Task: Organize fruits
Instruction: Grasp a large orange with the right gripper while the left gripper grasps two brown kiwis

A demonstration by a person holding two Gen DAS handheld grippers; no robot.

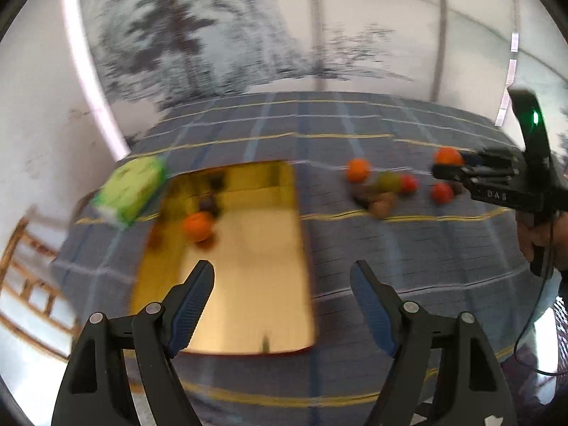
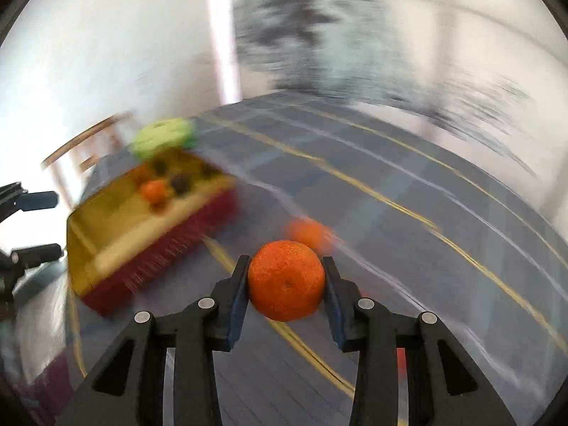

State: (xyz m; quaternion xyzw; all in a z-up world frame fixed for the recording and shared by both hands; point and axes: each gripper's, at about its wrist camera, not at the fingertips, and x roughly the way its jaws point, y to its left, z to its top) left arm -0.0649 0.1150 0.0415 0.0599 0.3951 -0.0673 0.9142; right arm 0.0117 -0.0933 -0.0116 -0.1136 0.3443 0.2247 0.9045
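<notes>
You can make out only one piece of lettering: pale characters on the black body of the right claw (image 1: 438,170), seen from the left wrist view, looking roughly like "DAS", too smeared to be sure. The green packet (image 1: 129,190) beside the box carries print, but blur makes it unreadable in both views. Nothing else bears legible text.

A tabletop (image 1: 390,255) is covered by a blue-grey checked cloth (image 2: 408,213) with yellow lines. A green packet (image 1: 131,188) is seen at its far left edge, and a wooden chair (image 1: 25,269) beyond that corner, before a white wall (image 1: 32,106).
</notes>
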